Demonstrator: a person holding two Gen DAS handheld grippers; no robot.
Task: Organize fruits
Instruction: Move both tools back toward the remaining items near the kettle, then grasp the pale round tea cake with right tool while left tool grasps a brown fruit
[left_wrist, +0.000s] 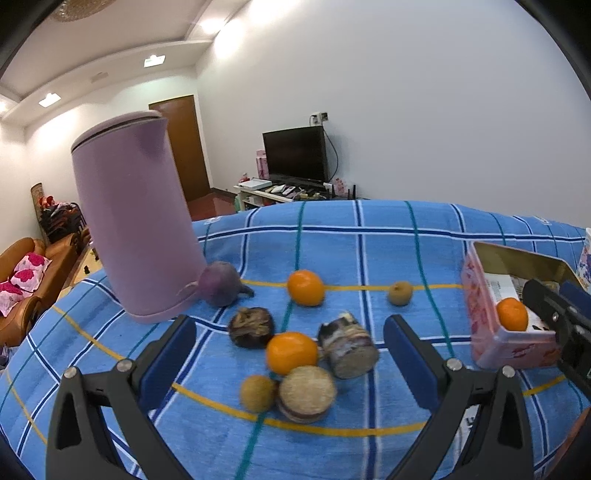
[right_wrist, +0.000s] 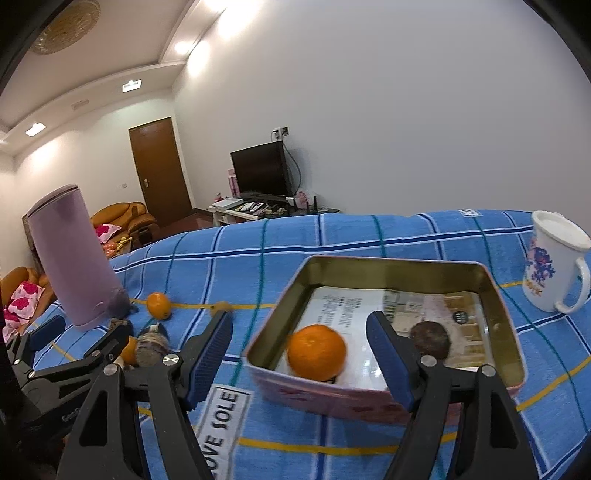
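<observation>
On my left wrist feed, the left gripper (left_wrist: 290, 349) hangs over the blue checked cloth (left_wrist: 369, 254) with its fingers spread wide and nothing between them. Framed in that gap sits a cluster: an orange (left_wrist: 291, 352), a dark brown fruit (left_wrist: 251, 326) at its 10 o'clock, a small can (left_wrist: 349, 349) lying on its side at 3 o'clock, and a small brown fruit (left_wrist: 257, 393) beside a round biscuit-like piece (left_wrist: 307, 393) at 6 o'clock. Further off lie another orange (left_wrist: 306, 288), a brown kiwi-like fruit (left_wrist: 399, 293) and a purple bulb (left_wrist: 221, 283) against the lilac kettle (left_wrist: 135, 218). At 3 o'clock stands the pink tin (left_wrist: 484, 314), holding a third orange (left_wrist: 512, 314).

On my right wrist feed, the right gripper (right_wrist: 299, 349) hovers at the tin's (right_wrist: 506, 314) near edge, fingers wide apart, gripping nothing. The orange (right_wrist: 317, 351) rests inside on printed paper (right_wrist: 343, 306), whose text is too small to read; a dark round fruit (right_wrist: 430, 339) lies at its 3 o'clock. The cloth label (right_wrist: 221, 424) reads "LOVE SOLE". A white mug (right_wrist: 554, 266) with a blue print stands at the tin's 2 o'clock.
</observation>
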